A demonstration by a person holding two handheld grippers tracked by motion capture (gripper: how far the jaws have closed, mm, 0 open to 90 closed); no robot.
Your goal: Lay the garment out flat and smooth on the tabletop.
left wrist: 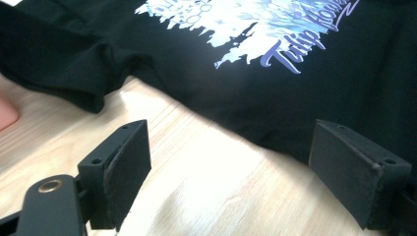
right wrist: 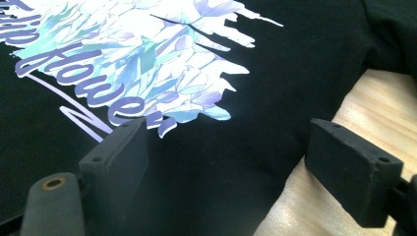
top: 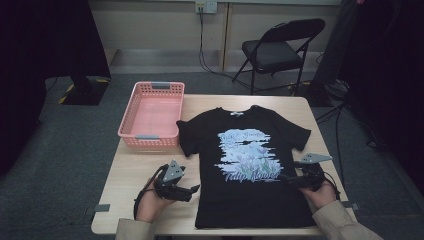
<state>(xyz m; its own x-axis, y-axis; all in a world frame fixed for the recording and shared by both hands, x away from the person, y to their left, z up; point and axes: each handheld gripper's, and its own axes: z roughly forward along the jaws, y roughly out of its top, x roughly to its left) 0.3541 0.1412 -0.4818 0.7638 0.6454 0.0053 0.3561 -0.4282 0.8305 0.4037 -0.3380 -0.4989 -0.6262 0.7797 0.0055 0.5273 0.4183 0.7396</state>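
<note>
A black T-shirt (top: 250, 165) with a pale blue and purple flower print lies flat, face up, on the wooden table (top: 135, 170). My left gripper (top: 192, 190) rests on the table just left of the shirt's lower side edge. Its jaws stand open over bare wood (left wrist: 216, 182), with the shirt's edge (left wrist: 236, 108) just beyond them and nothing between them. My right gripper (top: 286, 178) lies at the shirt's right side edge. It is open, its jaws wide apart over the black cloth (right wrist: 221, 172), one fingertip (right wrist: 351, 172) above the wood beside the hem.
A pink plastic basket (top: 151, 114) sits at the table's far left corner, beside the shirt's sleeve. Beyond the table stand a black folding chair (top: 280, 50) and a dark stand with cables on the grey floor.
</note>
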